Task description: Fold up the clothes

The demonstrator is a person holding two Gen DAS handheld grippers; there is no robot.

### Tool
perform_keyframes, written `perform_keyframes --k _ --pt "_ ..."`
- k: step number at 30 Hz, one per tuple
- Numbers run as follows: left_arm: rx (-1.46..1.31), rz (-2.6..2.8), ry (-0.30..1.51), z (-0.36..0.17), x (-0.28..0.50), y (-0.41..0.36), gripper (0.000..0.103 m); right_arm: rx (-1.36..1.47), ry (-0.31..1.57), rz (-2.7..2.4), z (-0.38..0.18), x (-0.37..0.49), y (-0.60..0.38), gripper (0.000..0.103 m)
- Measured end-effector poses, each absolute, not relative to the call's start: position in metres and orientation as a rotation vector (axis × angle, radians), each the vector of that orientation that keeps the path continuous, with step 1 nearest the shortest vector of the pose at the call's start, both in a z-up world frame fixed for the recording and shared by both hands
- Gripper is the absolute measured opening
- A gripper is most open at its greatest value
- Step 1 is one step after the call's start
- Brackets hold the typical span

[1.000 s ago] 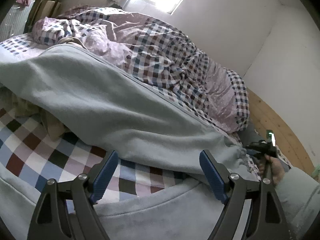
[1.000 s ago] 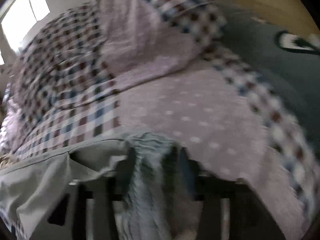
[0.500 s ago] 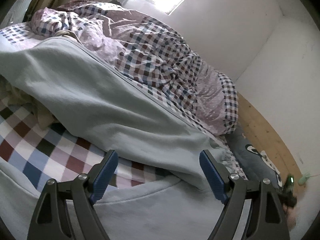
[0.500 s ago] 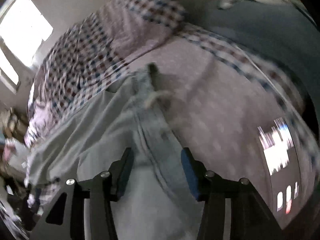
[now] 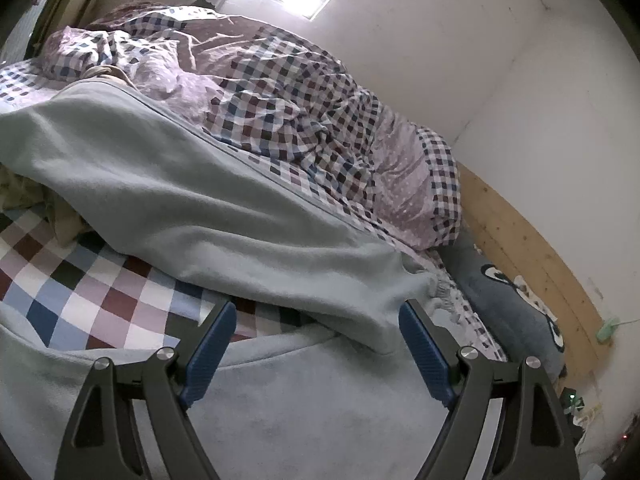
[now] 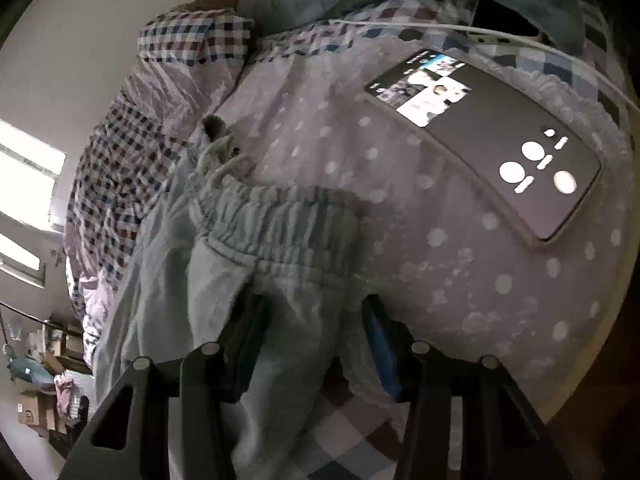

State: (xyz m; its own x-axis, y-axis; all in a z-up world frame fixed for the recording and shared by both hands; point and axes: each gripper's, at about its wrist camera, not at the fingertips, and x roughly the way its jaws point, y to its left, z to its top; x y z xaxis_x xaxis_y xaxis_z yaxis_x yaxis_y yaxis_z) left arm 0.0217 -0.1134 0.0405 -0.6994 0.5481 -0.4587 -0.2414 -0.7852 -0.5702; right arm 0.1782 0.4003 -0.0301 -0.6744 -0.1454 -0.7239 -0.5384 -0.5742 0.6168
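Pale blue-grey sweatpants (image 5: pixel 240 208) lie across the checked bed sheet (image 5: pixel 80 288), with one leg laid diagonally and more of the same cloth in the foreground. My left gripper (image 5: pixel 316 340) hovers open just above that near cloth, with nothing between its blue pads. In the right wrist view, the elastic waistband (image 6: pixel 280 220) and its drawstring lie just ahead of my right gripper (image 6: pixel 312 328). Pants cloth fills the gap between its fingers, bunched below the waistband.
A lit phone (image 6: pixel 480 136) lies on the dotted sheet to the right of the waistband, with a white cable (image 6: pixel 400 24) behind it. A crumpled checked duvet (image 5: pixel 280 92) is heaped along the wall. A grey cushion (image 5: pixel 508 300) sits against the wooden headboard (image 5: pixel 520 232).
My right gripper has drawn back from the waistband's end and swung, so the phone is now in its view. The hand seen earlier has left the left wrist view. The left gripper stays open.
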Motion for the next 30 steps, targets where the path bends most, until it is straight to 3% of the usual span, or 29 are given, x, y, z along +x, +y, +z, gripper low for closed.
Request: perform_keyframes --k 2,3,4,6,11,14,17,21,24,30 --pt "-0.877 2.46 -0.663 0.041 0.023 -0.112 0.086 -1.141 1.272 2.341 -0.029 0.174 0.396 0.028" --pt "-0.875 2.463 -0.661 0.041 0.023 -0.112 0.086 -1.138 1.257 2.344 -0.027 0.176 0.395 0.013" --pt "-0.874 2.464 -0.661 0.042 0.023 -0.113 0.086 -1.124 1.238 2.348 -0.022 0.18 0.394 0.005" --pt "-0.867 2.46 -0.673 0.044 0.024 -0.114 0.086 -1.092 1.183 2.356 -0.009 0.188 0.392 0.003" --pt "-0.887 2.459 -0.672 0.042 0.022 -0.117 0.086 -1.169 1.034 2.278 -0.018 0.187 0.393 0.005" --pt "-0.939 2.456 -0.709 0.035 0.017 -0.122 0.086 -1.178 1.044 2.228 -0.019 0.193 0.395 0.013" --pt "-0.944 2.46 -0.756 0.037 0.014 -0.132 0.086 -1.109 0.971 2.2 0.002 0.207 0.391 0.02" --pt "-0.922 2.473 -0.834 0.041 0.013 -0.151 0.086 -0.942 0.786 2.221 0.046 0.222 0.372 0.021" --pt "-0.933 2.474 -0.92 0.037 0.012 -0.172 0.086 -0.936 0.703 2.364 0.073 0.196 0.343 0.022" --pt "-0.937 2.495 -1.118 0.029 0.012 -0.227 0.086 -1.077 0.563 2.825 0.08 0.118 0.241 0.036"
